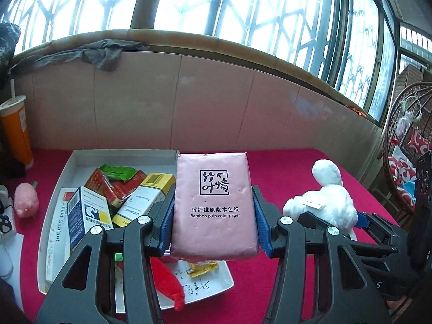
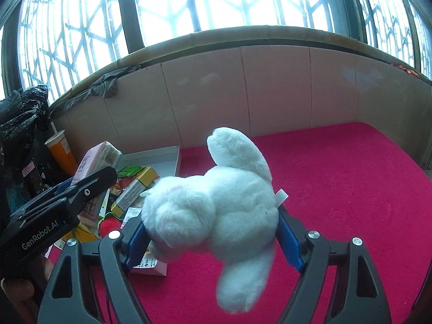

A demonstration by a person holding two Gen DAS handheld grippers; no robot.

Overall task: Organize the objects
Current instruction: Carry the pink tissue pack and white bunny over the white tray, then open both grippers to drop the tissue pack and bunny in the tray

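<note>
My left gripper [image 1: 214, 216] is shut on a pink tissue pack [image 1: 214, 205] printed "Bamboo pulp color paper", held above the right edge of a white tray [image 1: 81, 159]. The blue pads press on its two long sides. My right gripper [image 2: 213, 232] is shut on a white plush rabbit [image 2: 216, 202], lifted over the red tablecloth [image 2: 337, 189]. In the left wrist view the rabbit [image 1: 326, 202] and the right gripper [image 1: 334, 221] show at the right. In the right wrist view the left gripper [image 2: 89, 183] with the pink pack [image 2: 94, 159] shows at the left.
The tray holds several small boxes [image 1: 89, 213], green packets [image 1: 116, 171] and a red plush piece [image 1: 167, 280]. A pink plush toy [image 1: 25, 201] and an orange cup [image 1: 16, 129] stand left of it. A tiled wall [image 1: 216, 102] backs the table; a wicker chair [image 1: 405, 148] is at the right.
</note>
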